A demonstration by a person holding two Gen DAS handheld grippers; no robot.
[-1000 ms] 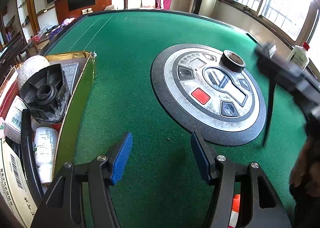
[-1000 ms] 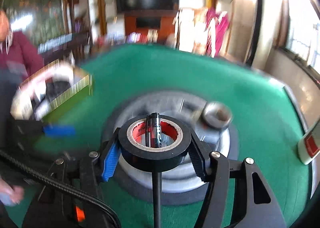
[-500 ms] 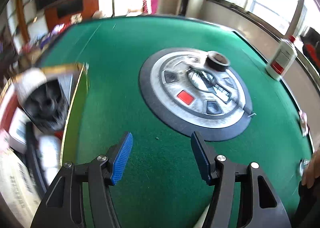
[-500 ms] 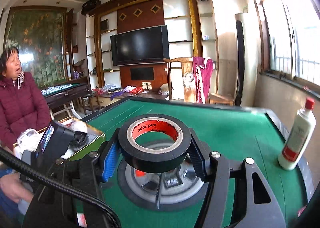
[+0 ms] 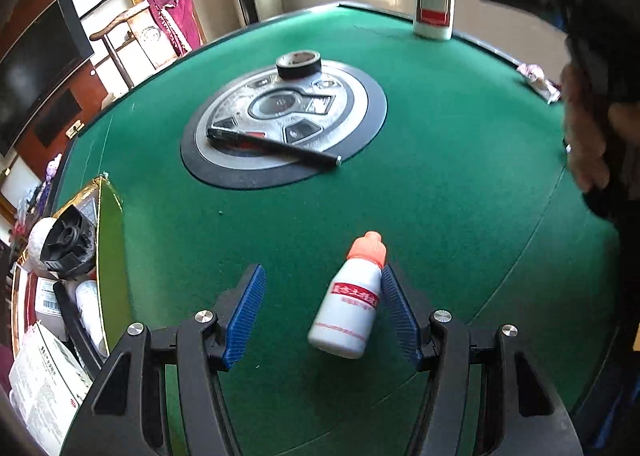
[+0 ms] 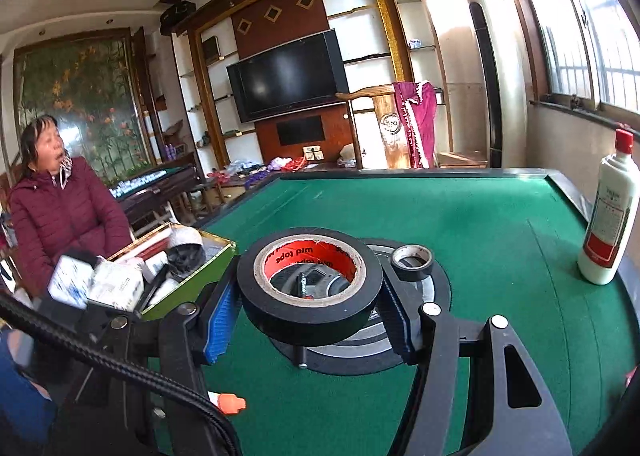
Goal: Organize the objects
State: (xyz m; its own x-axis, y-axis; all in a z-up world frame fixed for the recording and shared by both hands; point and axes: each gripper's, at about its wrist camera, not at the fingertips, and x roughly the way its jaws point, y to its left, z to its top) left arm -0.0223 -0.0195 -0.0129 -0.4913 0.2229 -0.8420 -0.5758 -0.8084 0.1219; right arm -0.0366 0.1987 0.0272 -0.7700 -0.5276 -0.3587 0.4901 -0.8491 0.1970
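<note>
My right gripper [image 6: 310, 314] is shut on a big roll of black tape [image 6: 310, 290] with a red core and holds it above the green table. My left gripper [image 5: 322, 308] is open, low over the felt. A small white bottle with an orange cap [image 5: 352, 302] lies between its fingers, close to the right finger [image 5: 396, 310]. A smaller black tape roll [image 5: 298, 63] sits on the round centre panel [image 5: 280, 123], and a black pen [image 5: 276, 145] lies across the panel. The small roll also shows in the right wrist view [image 6: 412, 262].
An open green box [image 5: 108, 264] full of packets and a black plastic part stands at the table's left edge; it also shows in the right wrist view [image 6: 192, 280]. A tall white bottle [image 6: 610, 215] stands at the far right. A woman [image 6: 60, 207] stands beyond the box.
My left gripper has swung round and now has the small white bottle between its fingers. My right gripper has lifted the big tape roll off the pen, which now lies on the panel.
</note>
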